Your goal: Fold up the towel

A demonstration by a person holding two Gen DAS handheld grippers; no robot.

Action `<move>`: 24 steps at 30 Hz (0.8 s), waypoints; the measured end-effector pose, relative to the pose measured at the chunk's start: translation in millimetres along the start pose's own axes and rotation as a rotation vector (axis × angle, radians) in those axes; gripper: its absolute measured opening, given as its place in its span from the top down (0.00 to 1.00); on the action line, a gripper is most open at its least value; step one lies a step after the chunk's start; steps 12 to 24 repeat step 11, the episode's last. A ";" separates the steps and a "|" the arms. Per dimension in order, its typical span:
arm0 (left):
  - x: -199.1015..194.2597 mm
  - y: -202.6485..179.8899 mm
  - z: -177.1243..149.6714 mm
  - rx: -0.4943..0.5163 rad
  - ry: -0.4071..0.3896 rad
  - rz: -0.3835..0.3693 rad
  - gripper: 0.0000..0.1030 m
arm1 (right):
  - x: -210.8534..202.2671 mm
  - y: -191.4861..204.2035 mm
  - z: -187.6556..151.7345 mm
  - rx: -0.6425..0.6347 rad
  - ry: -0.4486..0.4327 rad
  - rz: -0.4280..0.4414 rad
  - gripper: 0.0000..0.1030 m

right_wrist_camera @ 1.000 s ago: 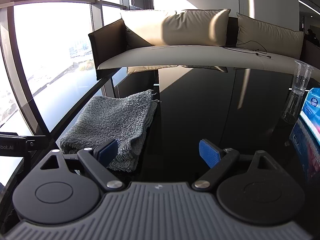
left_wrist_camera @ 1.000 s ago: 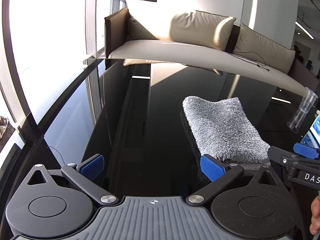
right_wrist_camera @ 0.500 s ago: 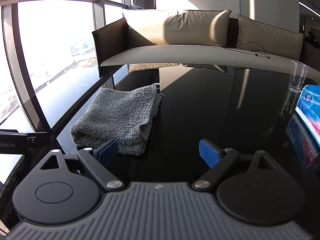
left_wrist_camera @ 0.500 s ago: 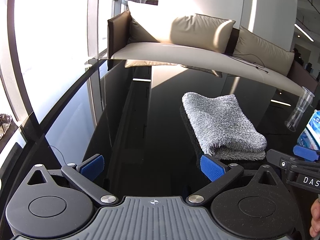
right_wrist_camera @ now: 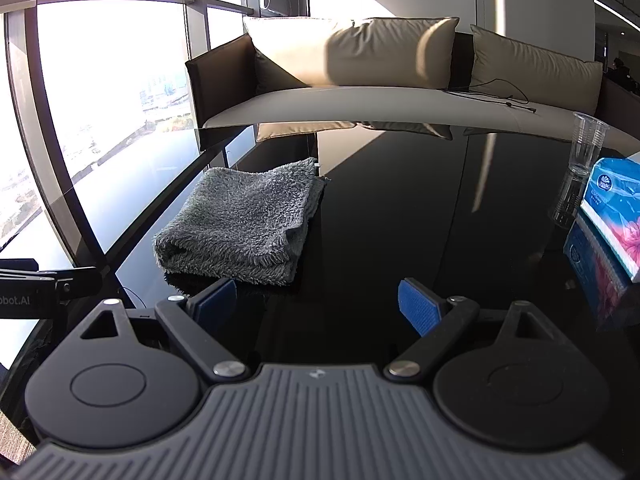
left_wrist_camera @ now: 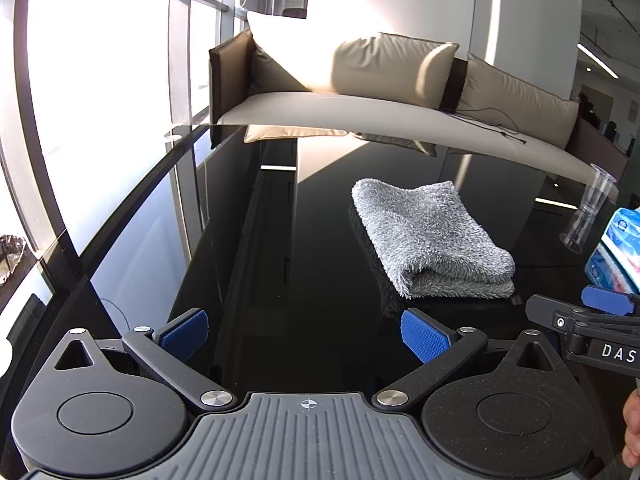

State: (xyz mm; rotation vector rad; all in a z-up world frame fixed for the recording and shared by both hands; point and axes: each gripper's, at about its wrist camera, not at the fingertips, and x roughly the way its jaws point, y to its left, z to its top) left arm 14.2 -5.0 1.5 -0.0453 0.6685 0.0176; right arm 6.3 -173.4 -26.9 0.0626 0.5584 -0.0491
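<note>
Both grippers drawn back, folded towel (left_wrist_camera: 430, 234) on table (left_wrist_camera: 280, 240), plastic cup (right_wrist_camera: 586, 148) empty

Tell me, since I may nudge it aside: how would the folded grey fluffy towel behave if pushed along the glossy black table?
The folded grey fluffy towel is probably floppy: its layers sag. On the glossy black table it would likely slide, the top layer perhaps shifting first.

Blown-out daylight from the windows (left_wrist_camera: 92, 92), sharp focus, fisheye-bent edges.
</note>
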 end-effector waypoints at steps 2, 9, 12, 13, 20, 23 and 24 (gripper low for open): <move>-1.2 -0.1 -1.1 0.000 -0.001 0.003 0.01 | -1.3 0.6 -0.8 -0.006 0.001 0.006 0.12; -3.6 1.2 -3.8 -0.001 0.000 0.008 0.01 | -2.1 3.3 -1.4 -0.017 0.000 0.011 0.12; -4.1 2.2 -4.1 -0.002 0.000 0.007 0.01 | -2.0 2.9 -1.3 -0.013 0.001 0.011 0.12; -4.1 2.2 -4.1 -0.002 0.000 0.007 0.01 | -2.0 2.9 -1.3 -0.013 0.001 0.011 0.12; -4.1 2.2 -4.1 -0.002 0.000 0.007 0.01 | -2.0 2.9 -1.3 -0.013 0.001 0.011 0.12; -4.1 2.2 -4.1 -0.002 0.000 0.007 0.01 | -2.0 2.9 -1.3 -0.013 0.001 0.011 0.12; -4.1 2.2 -4.1 -0.002 0.000 0.007 0.01 | -2.0 2.9 -1.3 -0.013 0.001 0.011 0.12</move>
